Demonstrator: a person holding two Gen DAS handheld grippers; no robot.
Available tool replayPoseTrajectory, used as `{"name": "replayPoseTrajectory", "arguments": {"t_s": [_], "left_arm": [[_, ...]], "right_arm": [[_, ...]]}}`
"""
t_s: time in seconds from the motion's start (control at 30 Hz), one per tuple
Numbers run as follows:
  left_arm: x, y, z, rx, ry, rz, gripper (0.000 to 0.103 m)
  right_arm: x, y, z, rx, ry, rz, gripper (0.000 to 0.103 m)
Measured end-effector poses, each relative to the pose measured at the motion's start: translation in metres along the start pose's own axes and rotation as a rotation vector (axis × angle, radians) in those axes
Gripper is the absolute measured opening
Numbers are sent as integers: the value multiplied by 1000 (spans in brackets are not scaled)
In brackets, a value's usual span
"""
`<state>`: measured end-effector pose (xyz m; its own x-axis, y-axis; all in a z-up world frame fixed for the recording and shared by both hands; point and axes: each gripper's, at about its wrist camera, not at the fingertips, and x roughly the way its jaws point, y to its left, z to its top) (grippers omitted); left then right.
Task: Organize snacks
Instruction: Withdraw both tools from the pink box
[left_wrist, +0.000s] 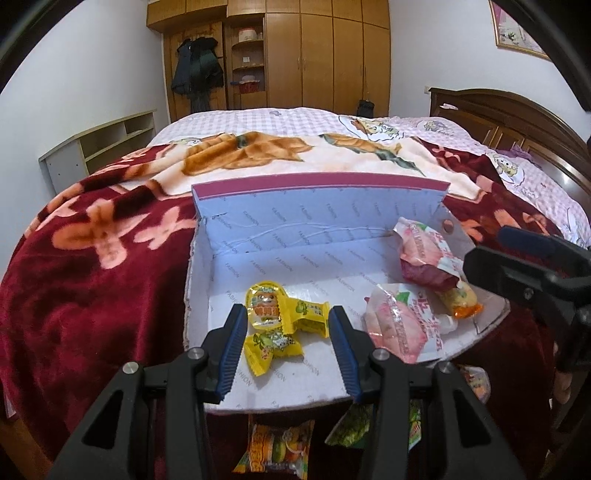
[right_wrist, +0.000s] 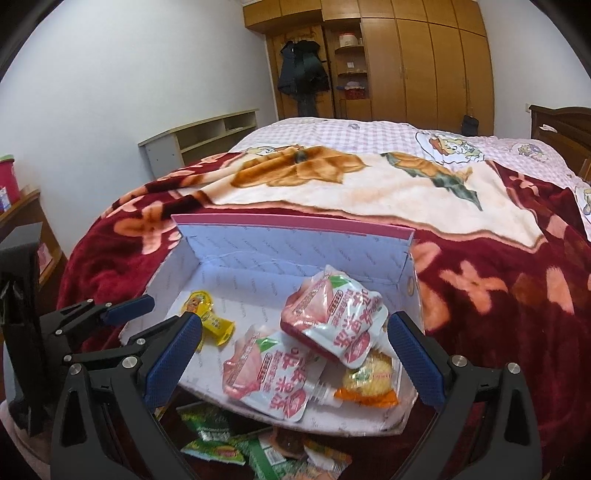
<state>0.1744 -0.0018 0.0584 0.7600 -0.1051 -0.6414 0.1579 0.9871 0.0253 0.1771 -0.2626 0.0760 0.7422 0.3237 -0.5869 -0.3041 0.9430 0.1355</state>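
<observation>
Box (left_wrist: 384, 254) sits on the bed (left_wrist: 92, 280); yellow candies (left_wrist: 277, 325) grouped at its left, pink pouches (right_wrist: 325, 343) and an orange-ended packet (right_wrist: 369, 380) at right. Left gripper (left_wrist: 288, 350) is held spread above the candies, nothing pinched. Right gripper (right_wrist: 295, 363) is spread wide over the pouches, empty. Loose packets (right_wrist: 221, 435) remain below the box edge; these are best approached low and pinched by a flat edge, then carried over the rim

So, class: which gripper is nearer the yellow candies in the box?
Left. The left gripper hovers over the yellow candies; the right gripper is by the pink pouches.
</observation>
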Motion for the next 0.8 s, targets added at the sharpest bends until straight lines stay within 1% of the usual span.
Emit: {"name": "replayPoseTrajectory", "arguments": {"t_s": [0.2, 0.43, 0.67, 0.8], "left_arm": [[-13, 5, -8, -11, 0, 6, 48], [-28, 13, -26, -38, 12, 4, 48], [-31, 24, -48, -68, 47, 13, 48], [-30, 28, -62, -92, 74, 6, 48]], "right_arm": [[-14, 1, -10, 24, -3, 10, 102], [-30, 8, -25, 25, -5, 8, 102], [-43, 9, -44, 32, 7, -2, 102], [-47, 7, -53, 43, 13, -9, 102]]}}
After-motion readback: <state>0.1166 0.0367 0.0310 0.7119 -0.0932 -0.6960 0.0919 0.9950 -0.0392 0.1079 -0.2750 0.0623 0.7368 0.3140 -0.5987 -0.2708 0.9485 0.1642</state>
